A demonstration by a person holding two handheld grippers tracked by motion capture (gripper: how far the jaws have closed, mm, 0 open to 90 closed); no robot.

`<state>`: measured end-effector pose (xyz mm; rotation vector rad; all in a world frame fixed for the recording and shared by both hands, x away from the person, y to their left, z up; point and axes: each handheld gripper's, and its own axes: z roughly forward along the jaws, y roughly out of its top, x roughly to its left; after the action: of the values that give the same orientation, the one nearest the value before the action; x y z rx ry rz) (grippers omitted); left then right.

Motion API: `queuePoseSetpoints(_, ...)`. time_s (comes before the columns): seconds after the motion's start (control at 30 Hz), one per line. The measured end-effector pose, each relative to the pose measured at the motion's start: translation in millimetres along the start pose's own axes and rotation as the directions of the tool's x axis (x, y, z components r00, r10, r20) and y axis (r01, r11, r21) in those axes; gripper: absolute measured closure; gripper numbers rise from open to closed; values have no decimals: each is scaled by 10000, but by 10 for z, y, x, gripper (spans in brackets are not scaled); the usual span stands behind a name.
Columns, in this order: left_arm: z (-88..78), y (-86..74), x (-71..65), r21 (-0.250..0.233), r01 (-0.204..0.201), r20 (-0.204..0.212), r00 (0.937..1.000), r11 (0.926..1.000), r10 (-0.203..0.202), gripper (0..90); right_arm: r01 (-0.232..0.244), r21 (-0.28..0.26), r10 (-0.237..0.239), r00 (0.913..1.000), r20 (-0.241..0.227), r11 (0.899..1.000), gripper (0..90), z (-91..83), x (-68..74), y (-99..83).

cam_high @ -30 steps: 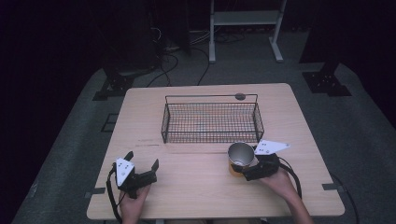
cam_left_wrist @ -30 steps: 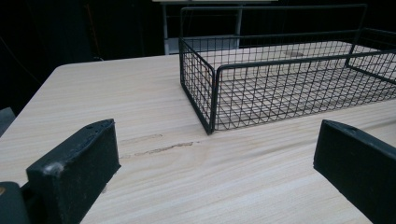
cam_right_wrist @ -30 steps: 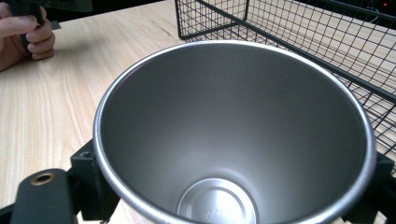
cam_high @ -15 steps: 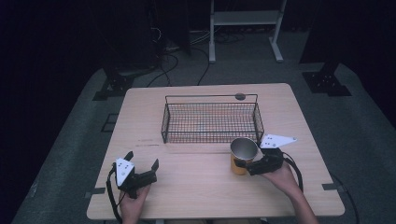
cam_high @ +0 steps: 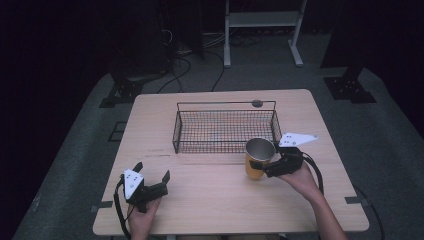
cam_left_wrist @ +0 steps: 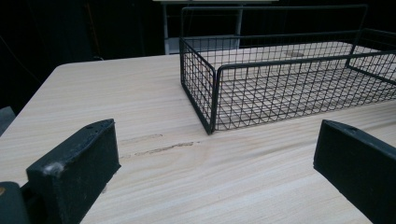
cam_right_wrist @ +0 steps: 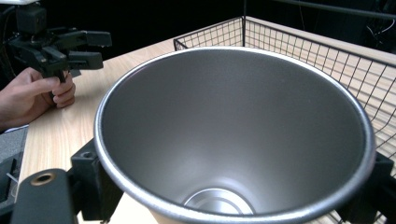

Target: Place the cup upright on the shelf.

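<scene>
My right gripper [cam_high: 267, 167] is clamped on the cup [cam_high: 258, 158], jaws pinching its wall from both sides just under the rim. Cup sits right of centre in the high view, upright, mouth up, just in front of the wire basket's near right corner. In the right gripper view the cup [cam_right_wrist: 233, 140] takes most of the frame: bare metal inside, nothing in it.

My left gripper [cam_high: 150, 187] sits lower left in the high view, jaws spread wide with nothing between them. In the left gripper view just bare table [cam_left_wrist: 187, 177] lies between the two pads.

Wire basket [cam_high: 225, 131] is centre frame, nothing in it, table wood visible through the mesh. Near wall of the basket stands between cup and basket floor.

Small dark round thing [cam_high: 257, 103] on the table just behind the basket's far rail. Can't tell what it is.
</scene>
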<state>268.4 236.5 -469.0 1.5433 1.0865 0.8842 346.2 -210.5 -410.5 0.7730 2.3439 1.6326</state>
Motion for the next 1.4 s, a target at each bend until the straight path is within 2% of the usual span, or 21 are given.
queuePoseSetpoints(0.4,-1,0,-1,-4,-1,4,10000,10000,1,0,189,-152,-189,9998,-5,9997,135,26,-66,235)
queuePoseSetpoints(0.67,-1,0,-3,-6,-11,6,10000,10000,11,0,31,-485,-39,9998,-169,9988,135,72,-109,355)
queuePoseSetpoints(1.0,-3,0,3,5,5,48,10000,10000,-5,0,-39,-499,28,9998,-218,9987,135,169,-183,472)
queuePoseSetpoints(1.4,-2,0,0,-30,19,65,10000,10000,-19,0,336,-403,-338,9994,-44,9986,135,250,-220,676)
